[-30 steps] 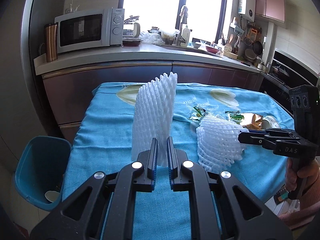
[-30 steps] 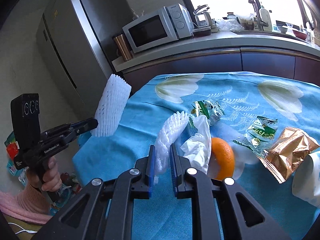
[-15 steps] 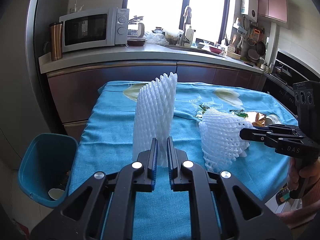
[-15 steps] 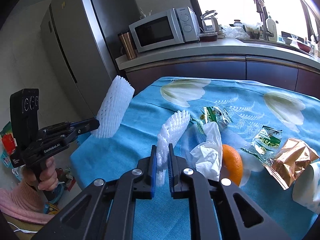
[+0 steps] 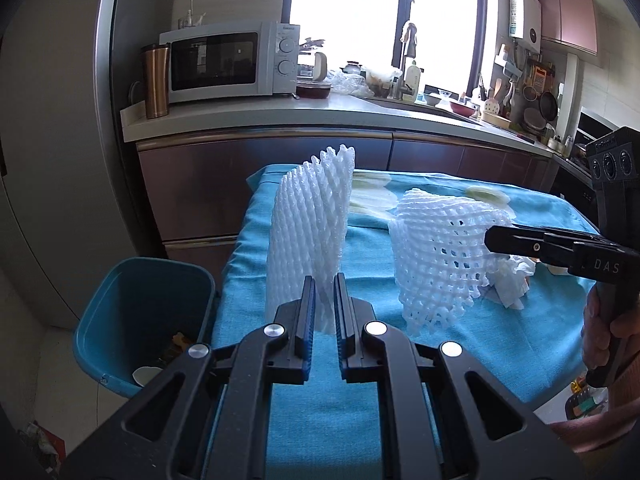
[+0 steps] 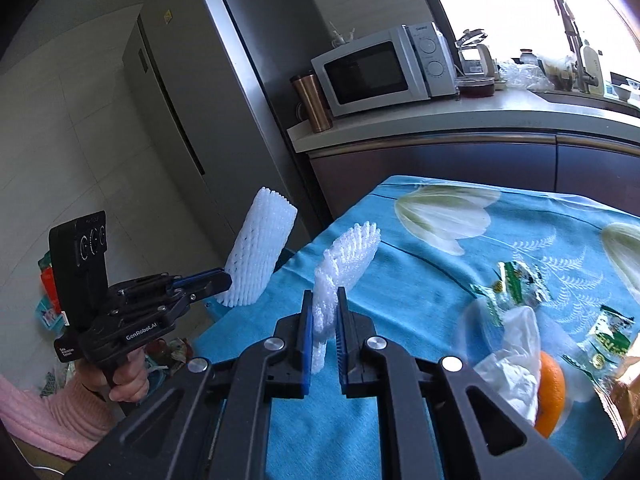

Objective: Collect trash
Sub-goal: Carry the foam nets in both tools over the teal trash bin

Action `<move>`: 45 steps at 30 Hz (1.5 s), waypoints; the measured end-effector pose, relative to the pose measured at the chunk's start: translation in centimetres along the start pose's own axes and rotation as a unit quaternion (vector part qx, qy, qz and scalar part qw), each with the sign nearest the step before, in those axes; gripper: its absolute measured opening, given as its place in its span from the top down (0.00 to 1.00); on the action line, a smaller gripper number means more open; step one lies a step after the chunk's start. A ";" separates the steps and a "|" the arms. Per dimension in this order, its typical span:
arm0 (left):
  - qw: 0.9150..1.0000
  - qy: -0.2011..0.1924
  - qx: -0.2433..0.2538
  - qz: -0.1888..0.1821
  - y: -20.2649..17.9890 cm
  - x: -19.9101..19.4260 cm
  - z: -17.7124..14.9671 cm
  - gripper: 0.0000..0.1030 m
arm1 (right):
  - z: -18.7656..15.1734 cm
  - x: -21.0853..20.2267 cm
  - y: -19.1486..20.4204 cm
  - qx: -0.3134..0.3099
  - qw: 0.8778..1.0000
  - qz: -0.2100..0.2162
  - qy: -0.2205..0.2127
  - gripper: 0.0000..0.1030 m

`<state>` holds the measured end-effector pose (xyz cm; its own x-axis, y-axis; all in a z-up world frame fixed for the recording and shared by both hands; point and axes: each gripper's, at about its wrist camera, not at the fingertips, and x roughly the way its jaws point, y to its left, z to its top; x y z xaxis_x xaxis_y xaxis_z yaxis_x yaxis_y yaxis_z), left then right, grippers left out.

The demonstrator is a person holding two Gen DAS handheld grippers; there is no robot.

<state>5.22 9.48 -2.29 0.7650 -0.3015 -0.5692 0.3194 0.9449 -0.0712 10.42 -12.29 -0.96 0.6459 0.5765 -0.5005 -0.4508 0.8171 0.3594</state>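
My left gripper (image 5: 323, 292) is shut on a white foam fruit net (image 5: 310, 236), held upright above the table's left end; the same gripper (image 6: 224, 280) and net (image 6: 260, 252) show at the left of the right wrist view. My right gripper (image 6: 323, 308) is shut on a second white foam net (image 6: 344, 264), lifted off the blue tablecloth (image 6: 420, 280). That net (image 5: 440, 248) hangs from the right gripper (image 5: 490, 238) in the left wrist view. A blue bin (image 5: 136, 320) stands on the floor left of the table, with scraps inside.
On the cloth lie a crumpled tissue (image 6: 516, 360), an orange (image 6: 552, 392), green snack wrappers (image 6: 516, 280) and a gold wrapper at the right edge. A counter (image 5: 280, 116) with a microwave (image 5: 232, 64) runs behind; a fridge (image 6: 208, 100) stands at the left.
Both grippers have carried their foam nets toward the table's left end. The bin has grown larger in the left wrist view. The right net has risen off the trash pile.
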 end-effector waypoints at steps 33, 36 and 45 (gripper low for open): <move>0.988 0.049 -0.071 0.130 13.8 -0.1 -3.3 0.90 | 5.0 15.5 8.9 -0.054 0.990 0.105 0.075 0.91; 0.986 0.059 -0.072 0.135 14.5 0.8 -3.4 0.90 | 5.1 16.8 9.1 -0.054 0.990 0.103 0.085 0.91; 0.982 0.083 -0.082 0.146 16.2 2.8 -3.8 0.90 | 4.7 20.1 10.0 -0.059 0.987 0.096 0.117 0.91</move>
<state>10.41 24.45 -8.19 0.7048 -0.0020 -0.7094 -0.0048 1.0000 -0.0075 21.76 7.40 -3.76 0.3874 0.6955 -0.6051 -0.6292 0.6792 0.3779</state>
